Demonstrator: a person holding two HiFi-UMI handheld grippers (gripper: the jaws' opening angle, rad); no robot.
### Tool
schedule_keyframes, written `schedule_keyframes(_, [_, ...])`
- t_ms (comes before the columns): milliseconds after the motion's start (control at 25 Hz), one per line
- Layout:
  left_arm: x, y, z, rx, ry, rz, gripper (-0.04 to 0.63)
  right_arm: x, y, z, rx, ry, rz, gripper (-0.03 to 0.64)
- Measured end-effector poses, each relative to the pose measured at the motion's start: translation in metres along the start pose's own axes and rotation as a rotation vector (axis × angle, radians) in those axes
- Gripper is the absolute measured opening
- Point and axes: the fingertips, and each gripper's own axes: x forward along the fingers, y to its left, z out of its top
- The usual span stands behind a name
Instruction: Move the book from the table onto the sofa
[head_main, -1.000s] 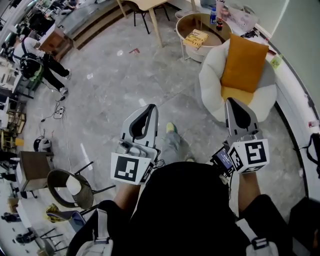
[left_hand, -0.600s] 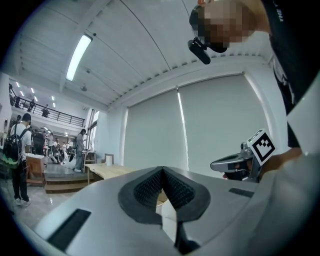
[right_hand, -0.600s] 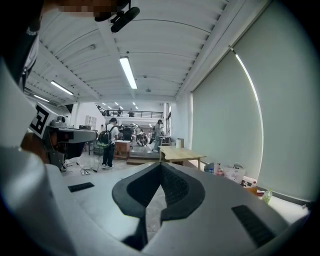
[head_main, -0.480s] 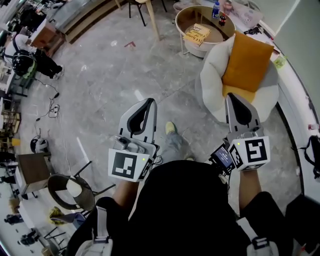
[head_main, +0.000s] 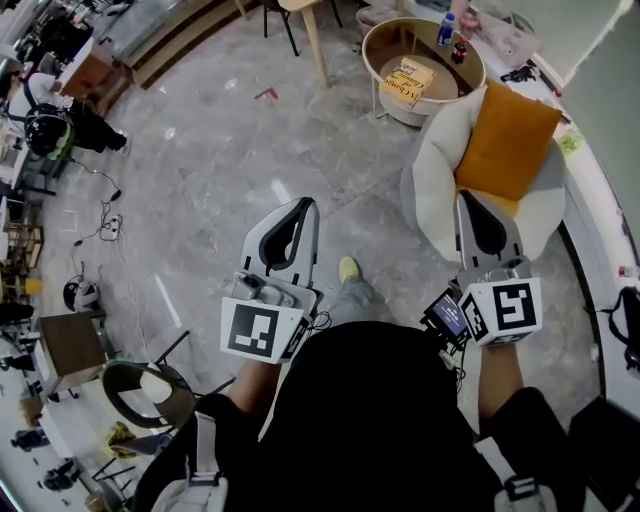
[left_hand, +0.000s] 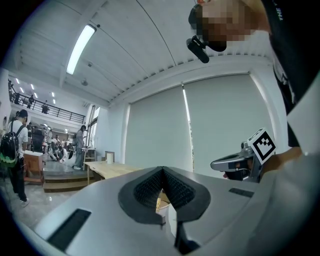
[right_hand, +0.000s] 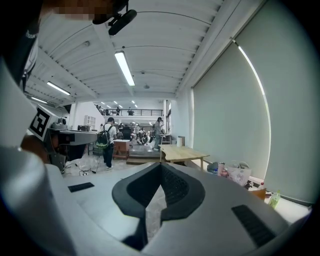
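Sofa (head_main: 436, 175) closer, between right gripper (head_main: 469, 197) and table (head_main: 373, 48), book (head_main: 411, 80) on table

Yellow book (head_main: 411, 80), flat on the round wooden table (head_main: 380, 45) — white rounded sofa (head_main: 430, 185) just beside it

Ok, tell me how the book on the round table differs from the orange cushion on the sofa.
The book lies flat on the round table; the orange cushion leans propped against the back of the white sofa. The book is pale yellow with dark print; the cushion is plain orange. The book looks smaller than the cushion. Both are rectangular.
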Motion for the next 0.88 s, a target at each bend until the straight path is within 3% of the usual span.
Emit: schedule_keyframes(880, [0.065, 0.132, -0.012, -0.039, -0.014, -0.019, 0.008, 0.136, 0.021, 0.027, -0.030, 0.024, -0.043, 0.008])
